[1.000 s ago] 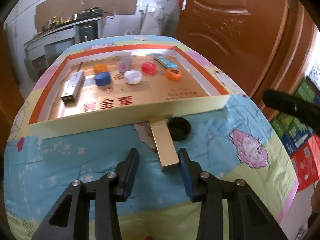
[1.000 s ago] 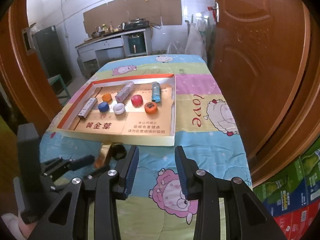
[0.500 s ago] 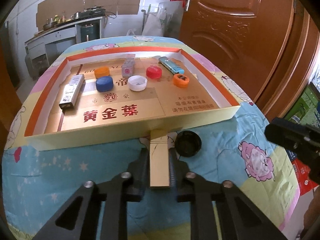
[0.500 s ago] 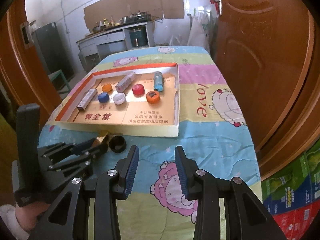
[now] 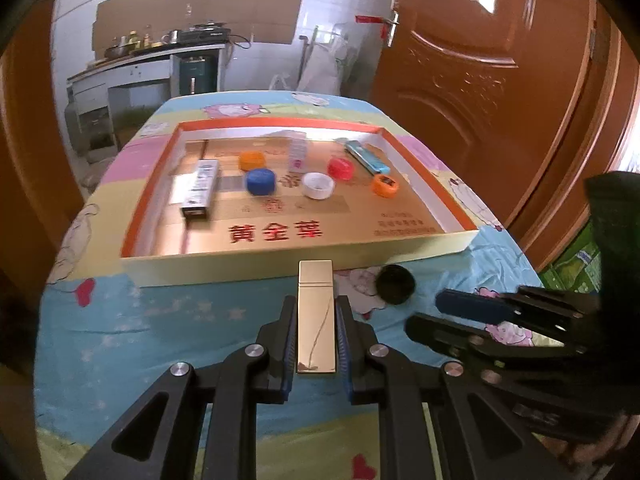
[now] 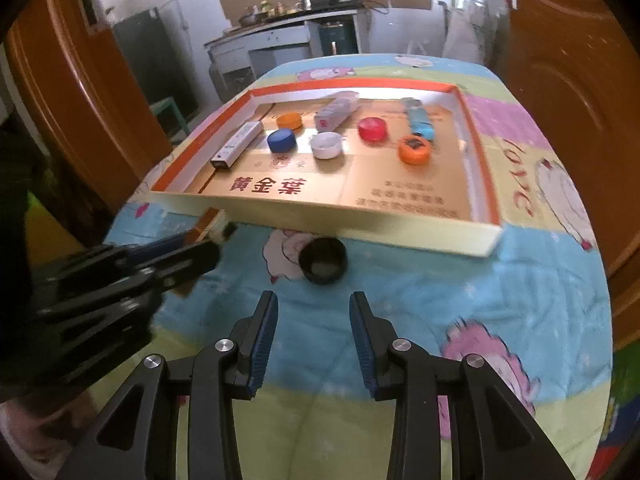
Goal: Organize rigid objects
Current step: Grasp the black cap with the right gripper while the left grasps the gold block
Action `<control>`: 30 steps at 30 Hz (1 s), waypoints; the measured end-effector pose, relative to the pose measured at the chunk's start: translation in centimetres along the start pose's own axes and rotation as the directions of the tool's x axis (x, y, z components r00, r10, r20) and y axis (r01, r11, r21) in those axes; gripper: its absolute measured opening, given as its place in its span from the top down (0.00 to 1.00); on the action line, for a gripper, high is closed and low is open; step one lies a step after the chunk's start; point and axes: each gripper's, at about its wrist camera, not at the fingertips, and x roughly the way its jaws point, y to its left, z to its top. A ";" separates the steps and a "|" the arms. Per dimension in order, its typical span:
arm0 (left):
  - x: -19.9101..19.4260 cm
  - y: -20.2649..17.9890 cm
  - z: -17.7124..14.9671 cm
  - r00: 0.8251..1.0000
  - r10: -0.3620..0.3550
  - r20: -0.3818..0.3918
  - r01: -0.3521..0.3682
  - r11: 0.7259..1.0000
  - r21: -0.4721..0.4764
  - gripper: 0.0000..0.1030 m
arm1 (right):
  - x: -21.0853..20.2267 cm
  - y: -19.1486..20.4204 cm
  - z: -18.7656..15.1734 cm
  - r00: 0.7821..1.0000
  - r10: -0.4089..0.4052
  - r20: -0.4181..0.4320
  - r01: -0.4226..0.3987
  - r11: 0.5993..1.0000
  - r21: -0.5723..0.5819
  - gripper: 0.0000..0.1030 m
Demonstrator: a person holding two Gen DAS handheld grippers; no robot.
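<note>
Two grippers we hold low over the table [image 6: 520,280]: our left gripper [image 5: 316,332] clamps the gold box [image 5: 315,312], pointed at the tray [image 5: 304,268]; our right gripper [image 6: 314,332] hovers parted behind the black cap [image 6: 323,266].

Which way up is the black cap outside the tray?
Open side up: the black cap shows its hollow interior in the right wrist view, lying on the cloth before the tray.

We observed a white-tiled wall [image 5: 256,60] behind a grey kitchen counter [image 6: 280,40], brown wooden doors [image 5: 480,92] at both sides, and a cartoon-printed cloth [image 6: 440,288] covering the table.
</note>
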 end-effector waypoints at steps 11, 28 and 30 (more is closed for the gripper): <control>-0.7 2.8 -0.3 1.000 0.006 0.005 -0.006 0.998 -0.059 0.82 | 3.2 1.3 2.0 0.994 -0.105 -0.009 0.104 0.993 -0.059 0.70; -2.1 2.2 -0.7 0.999 -0.020 0.030 0.022 0.998 -0.053 0.82 | -0.5 1.9 0.8 0.996 -0.083 0.041 0.085 0.996 -0.042 0.70; -2.5 2.1 -0.7 0.999 -0.021 0.038 0.023 0.998 -0.051 0.82 | -1.1 2.1 0.6 0.995 -0.083 0.049 0.085 0.995 -0.043 0.70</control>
